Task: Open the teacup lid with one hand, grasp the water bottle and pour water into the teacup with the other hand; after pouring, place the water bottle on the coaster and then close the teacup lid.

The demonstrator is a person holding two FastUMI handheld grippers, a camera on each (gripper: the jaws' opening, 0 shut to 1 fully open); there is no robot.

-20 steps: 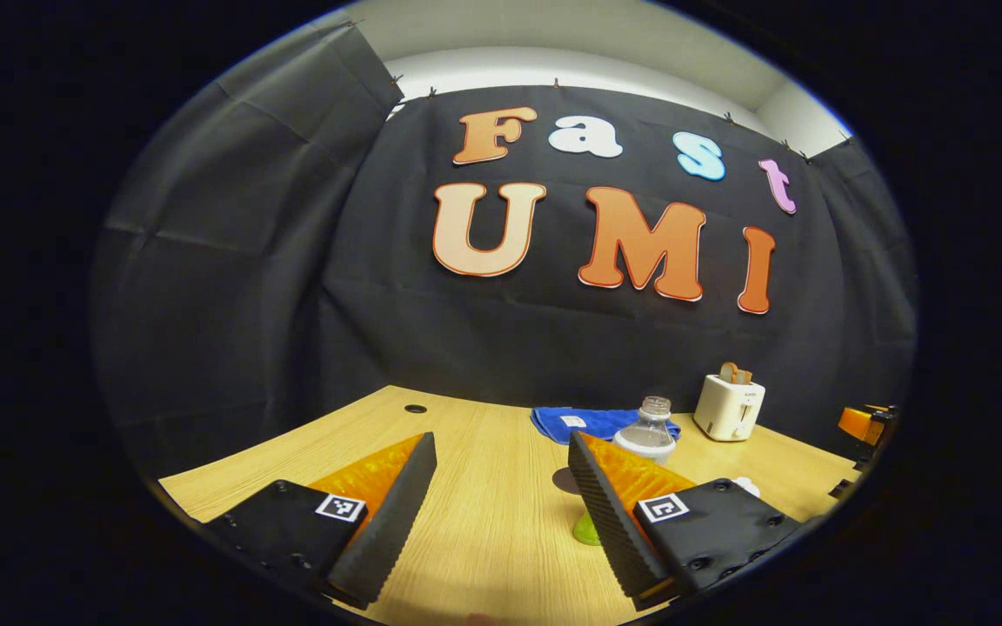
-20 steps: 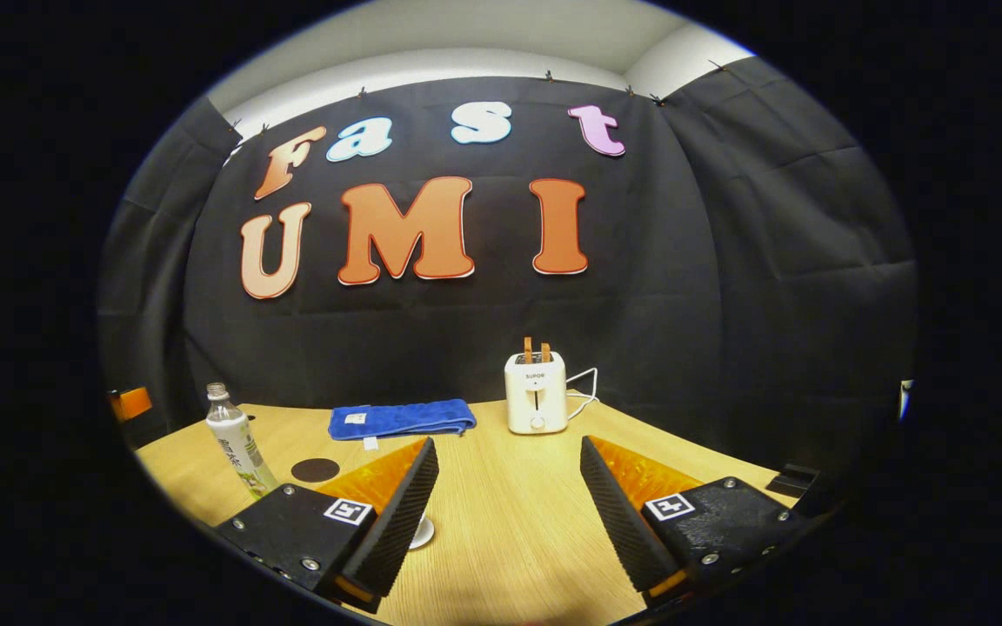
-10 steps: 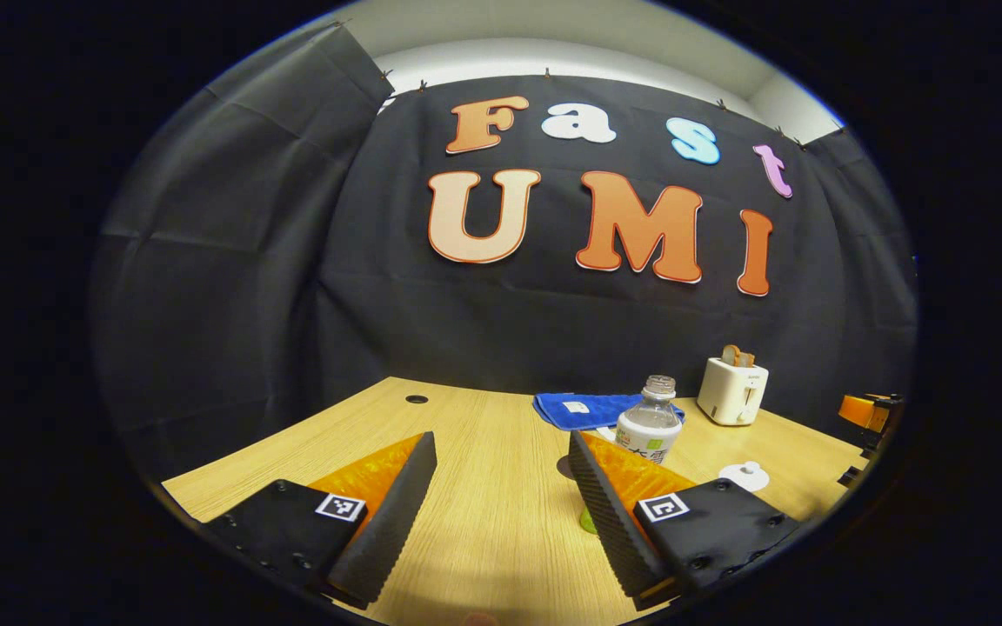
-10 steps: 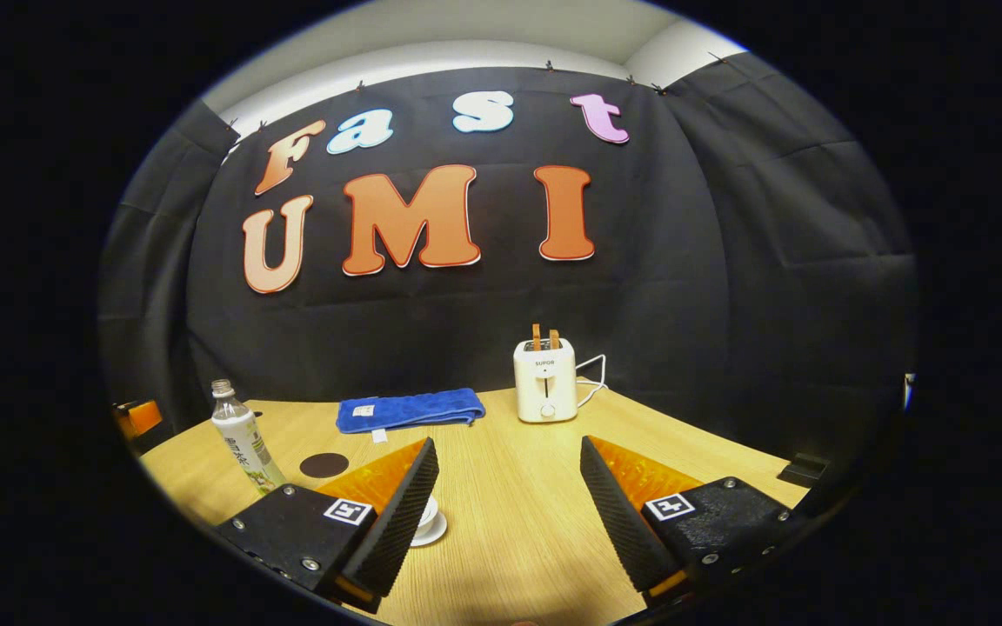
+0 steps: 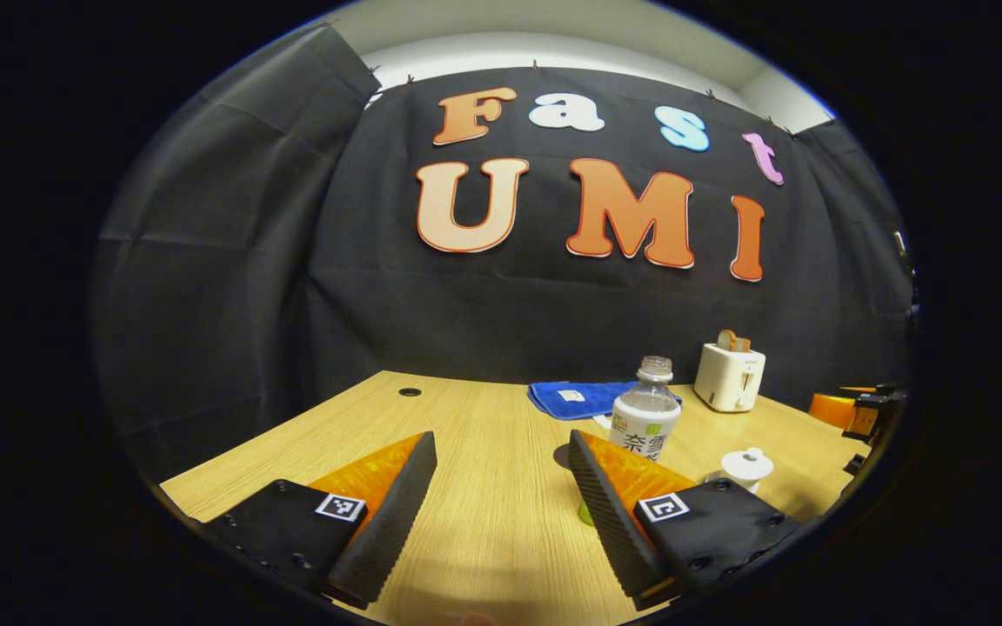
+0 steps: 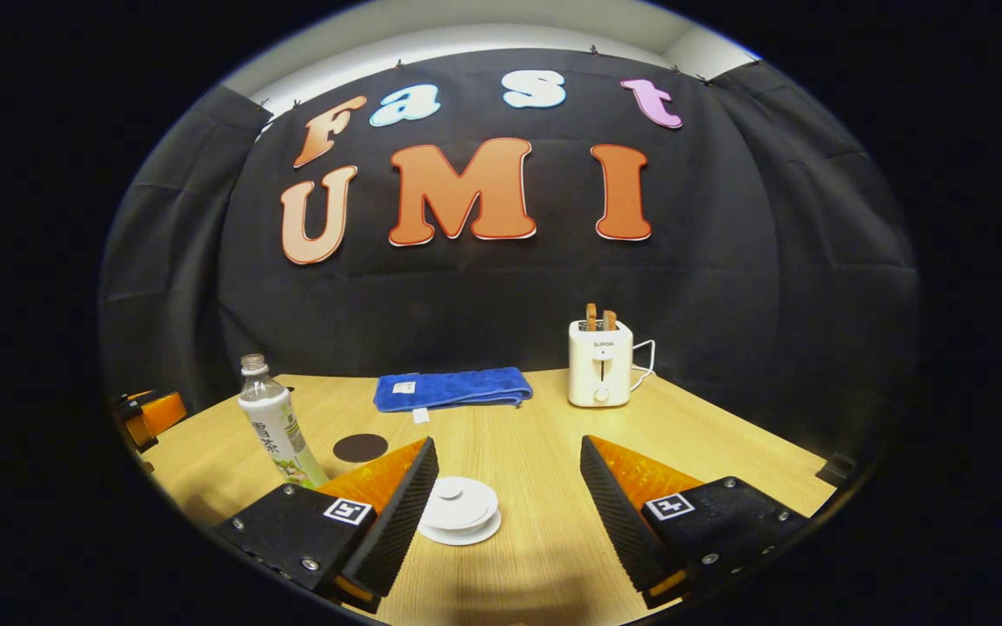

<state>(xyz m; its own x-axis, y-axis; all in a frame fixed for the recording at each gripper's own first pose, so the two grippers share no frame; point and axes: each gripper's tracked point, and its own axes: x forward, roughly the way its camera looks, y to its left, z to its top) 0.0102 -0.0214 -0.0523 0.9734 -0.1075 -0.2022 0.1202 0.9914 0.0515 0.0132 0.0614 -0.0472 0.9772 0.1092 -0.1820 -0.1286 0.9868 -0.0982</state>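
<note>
In the right gripper view the right gripper [image 6: 508, 509] hangs over the table [image 6: 544, 443] with its fingers spread wide and nothing between them; the teacup [image 6: 459, 511] sits just ahead, low in the gap and nearer the left finger, lid [image 6: 457, 502] on with its knob up, untouched. Left of it the bottle [image 6: 272, 428] stands upright, long axis vertical, mouth up and uncapped, leaning outward as things do near this view's edge. The round dark coaster [image 6: 360, 448] lies flat just right of the bottle and apart from it. Farther back a folded blue towel [image 6: 452, 388] lies along the wall and a toaster [image 6: 600, 372] stands to its right. In the left gripper view the left gripper [image 5: 501, 502] is likewise wide open and holds nothing; the bottle [image 5: 645, 417] rises just behind its right finger, its base hidden. The teacup [image 5: 744, 468] here stands to the right, seen side-on. Beyond are the towel [image 5: 571, 398] and toaster [image 5: 729, 376], and the other gripper shows at the right edge.
</note>
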